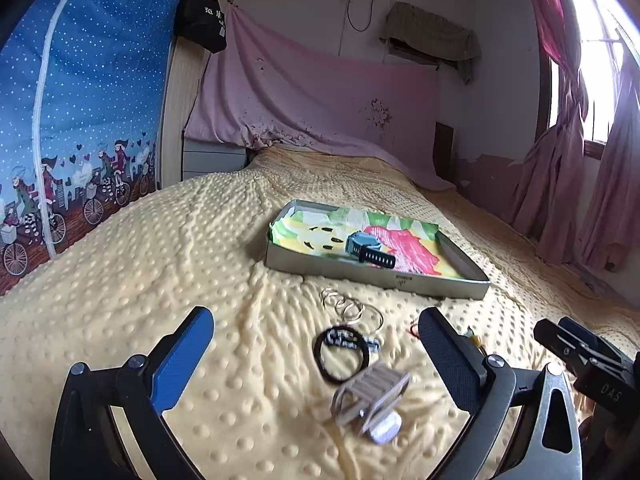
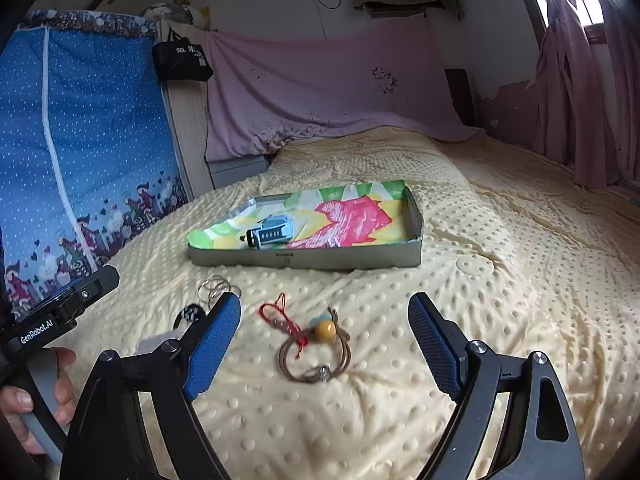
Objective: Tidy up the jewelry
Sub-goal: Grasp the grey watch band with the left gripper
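My left gripper (image 1: 316, 360) and right gripper (image 2: 324, 344) both hang wide open, empty. Nearest my left lies a beige hair claw (image 1: 370, 398), a black hair tie (image 1: 340, 354) at 12 o'clock, then silver rings (image 1: 348, 306). Between my right jaws lies a beaded cord bracelet (image 2: 316, 354). Beyond, the tin tray (image 2: 304, 260) holds only a watch (image 2: 270, 232); I judge most sorting remains.

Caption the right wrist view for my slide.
Open right gripper hovers over a beaded cord bracelet on the yellow blanket, tray with a watch beyond.
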`<state>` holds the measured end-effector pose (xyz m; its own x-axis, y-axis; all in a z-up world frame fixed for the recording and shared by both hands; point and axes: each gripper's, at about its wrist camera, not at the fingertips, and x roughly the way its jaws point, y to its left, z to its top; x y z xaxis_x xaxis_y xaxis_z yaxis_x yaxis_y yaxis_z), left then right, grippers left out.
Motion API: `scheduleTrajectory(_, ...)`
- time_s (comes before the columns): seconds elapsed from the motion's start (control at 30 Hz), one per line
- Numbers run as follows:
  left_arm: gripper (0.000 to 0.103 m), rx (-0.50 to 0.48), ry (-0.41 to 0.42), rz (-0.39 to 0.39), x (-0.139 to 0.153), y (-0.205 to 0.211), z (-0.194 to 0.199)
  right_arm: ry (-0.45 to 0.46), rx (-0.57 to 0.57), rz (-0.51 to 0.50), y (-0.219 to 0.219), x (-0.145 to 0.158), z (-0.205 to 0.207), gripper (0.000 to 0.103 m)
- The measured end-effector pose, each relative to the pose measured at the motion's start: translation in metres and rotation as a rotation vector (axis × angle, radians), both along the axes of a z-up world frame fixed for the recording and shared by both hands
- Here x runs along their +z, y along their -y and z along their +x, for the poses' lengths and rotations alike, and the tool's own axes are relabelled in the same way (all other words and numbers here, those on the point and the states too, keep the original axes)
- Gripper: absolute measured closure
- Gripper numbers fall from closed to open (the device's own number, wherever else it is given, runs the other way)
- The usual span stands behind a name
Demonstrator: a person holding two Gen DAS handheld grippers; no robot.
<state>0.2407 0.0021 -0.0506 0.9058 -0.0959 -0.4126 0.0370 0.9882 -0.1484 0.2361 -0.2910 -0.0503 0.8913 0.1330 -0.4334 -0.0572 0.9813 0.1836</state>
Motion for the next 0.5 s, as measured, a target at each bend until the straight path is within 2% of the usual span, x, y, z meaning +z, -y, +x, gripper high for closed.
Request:
scheduleTrajectory(0.2, 0.000, -0.008, -0.018, 0.027, -0.010, 0.002, -0.022, -0.012, 0.013, -0.021, -0.008, 0.003, -0.019, 0.021)
scheduleTrajectory(0.5, 0.000, -0.011, -0.075, 0.024, -0.026, 0.001, -0.024, -0.057, 0.021, 0.000, -0.008, -0.007, -0.019, 0.021)
